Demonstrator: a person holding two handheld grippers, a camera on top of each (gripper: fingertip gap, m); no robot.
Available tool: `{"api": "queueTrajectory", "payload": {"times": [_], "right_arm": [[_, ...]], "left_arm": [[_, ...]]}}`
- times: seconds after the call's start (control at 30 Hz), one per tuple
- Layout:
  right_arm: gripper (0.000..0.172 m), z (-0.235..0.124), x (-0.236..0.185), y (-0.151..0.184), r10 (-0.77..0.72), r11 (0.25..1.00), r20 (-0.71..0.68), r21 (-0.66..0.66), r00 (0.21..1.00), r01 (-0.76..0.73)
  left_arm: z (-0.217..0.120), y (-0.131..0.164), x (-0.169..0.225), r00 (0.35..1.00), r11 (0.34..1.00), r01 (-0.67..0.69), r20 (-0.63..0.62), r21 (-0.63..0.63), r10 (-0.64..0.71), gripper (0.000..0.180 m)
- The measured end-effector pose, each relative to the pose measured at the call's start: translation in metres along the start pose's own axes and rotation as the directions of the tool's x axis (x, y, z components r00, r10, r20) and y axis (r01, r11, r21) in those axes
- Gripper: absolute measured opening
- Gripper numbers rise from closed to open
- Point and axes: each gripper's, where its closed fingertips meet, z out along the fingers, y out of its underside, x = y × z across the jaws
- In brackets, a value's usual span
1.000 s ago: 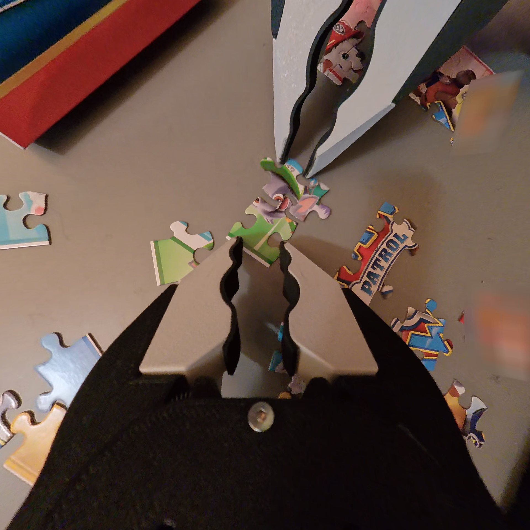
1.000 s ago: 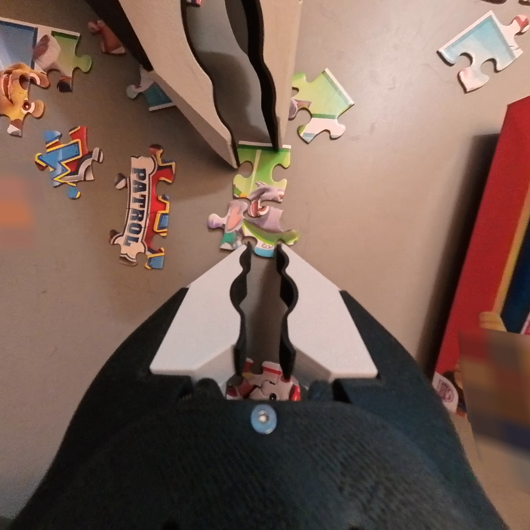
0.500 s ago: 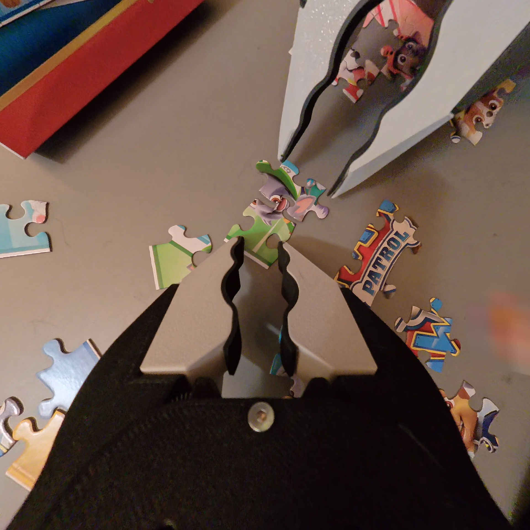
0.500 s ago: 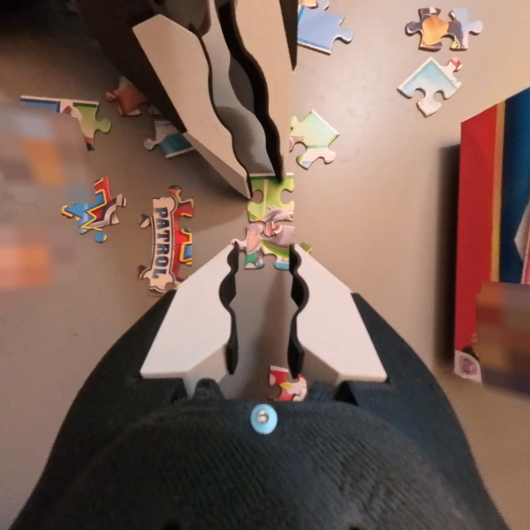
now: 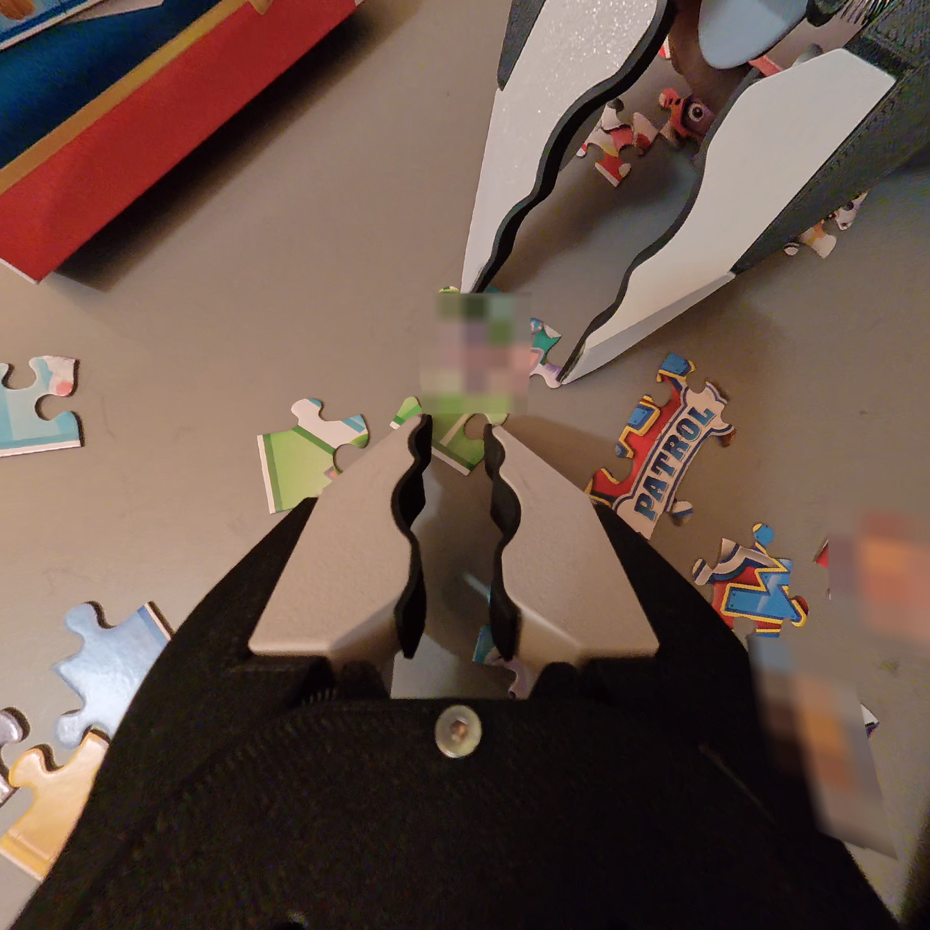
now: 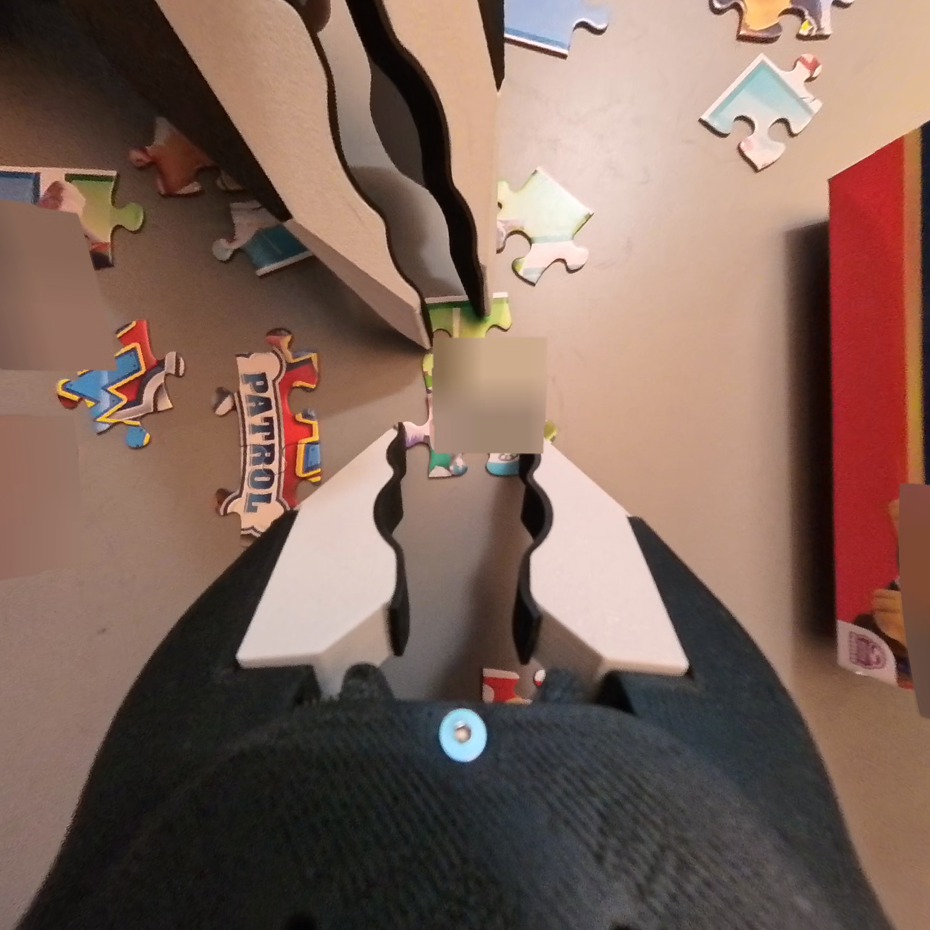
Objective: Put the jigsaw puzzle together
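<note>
On the grey table point(image 5: 302, 261), joined puzzle pieces point(image 5: 455, 443) run lengthwise between both spread, empty tongs.

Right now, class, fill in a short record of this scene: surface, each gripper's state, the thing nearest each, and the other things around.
surface: grey table
left gripper: open, holds nothing
nearest left: green puzzle piece of the joined pair, at its fingertips
right gripper: open wide, holds nothing
nearest right: the pair's far end
around: loose green piece, lettered red banner piece, red box
</note>
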Motion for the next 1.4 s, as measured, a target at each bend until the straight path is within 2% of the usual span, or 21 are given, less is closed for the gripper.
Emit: {"api": "queueTrajectory", "payload": {"times": [0.6,0.9,1.1,1.27,1.4], "right_arm": [[0.043,0.003,-0.002,-0.011,-0.045,0.999,0.043,0.003,0.998,0.045],[0.027,0.002,0.0,-0.012,-0.042,0.999,0.049,0.018,0.998,0.042],[0.023,0.004,0.002,-0.006,-0.032,0.999,0.041,0.008,0.999,0.032],[0.026,0.002,0.003,-0.008,-0.04,0.999,0.027,0.008,0.999,0.04],[0.035,-0.005,0.007,-0.014,0.029,0.998,0.014,0.052,0.999,-0.03]], "left_arm": [[0.0,0.0,-0.001,1.0,1.0,0.014,-0.012,0.012,-0.013,0.015],[0.0,0.0,-0.002,1.0,1.0,0.024,-0.021,0.019,-0.023,0.013],[0.0,-0.001,-0.002,0.999,0.999,0.029,-0.025,0.022,-0.029,0.012],[0.001,-0.001,-0.002,0.999,0.999,0.03,-0.023,0.022,-0.029,0.012],[0.001,-0.001,-0.002,0.999,0.999,0.033,-0.024,0.023,-0.032,0.011]]}}
